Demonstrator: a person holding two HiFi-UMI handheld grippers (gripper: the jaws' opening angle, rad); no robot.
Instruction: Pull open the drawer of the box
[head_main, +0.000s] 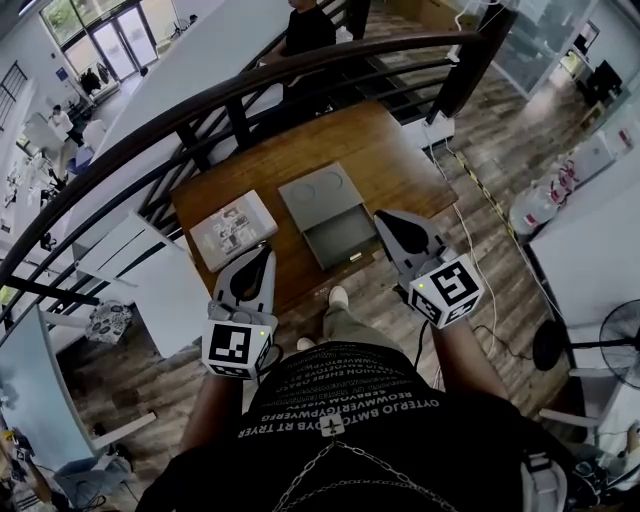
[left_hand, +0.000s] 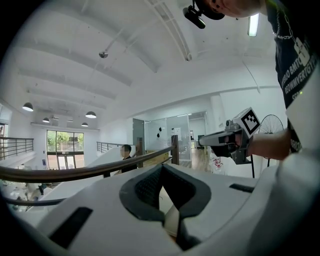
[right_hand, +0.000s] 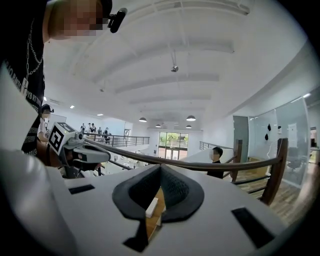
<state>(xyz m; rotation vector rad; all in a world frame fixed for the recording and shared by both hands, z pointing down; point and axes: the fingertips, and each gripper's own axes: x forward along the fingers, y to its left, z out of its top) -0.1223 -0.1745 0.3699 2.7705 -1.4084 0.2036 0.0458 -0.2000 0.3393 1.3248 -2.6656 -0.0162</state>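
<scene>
Grey box (head_main: 318, 192), drawer (head_main: 342, 238) pulled out, shows only in the head view; left gripper (head_main: 265, 250) and right gripper (head_main: 386, 216) hang closed, empty.

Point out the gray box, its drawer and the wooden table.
box (head_main: 318, 190), head view, its top panel.
drawer (head_main: 342, 238), head view, its open inside.
table (head_main: 375, 150), head view, bare wood behind the box.

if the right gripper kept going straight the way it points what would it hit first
Most likely the dark handrail, which crosses just beyond the shut jaws of the right gripper in its own view. The wooden table and grey box seem to lie below that line, though depth is unclear.
</scene>
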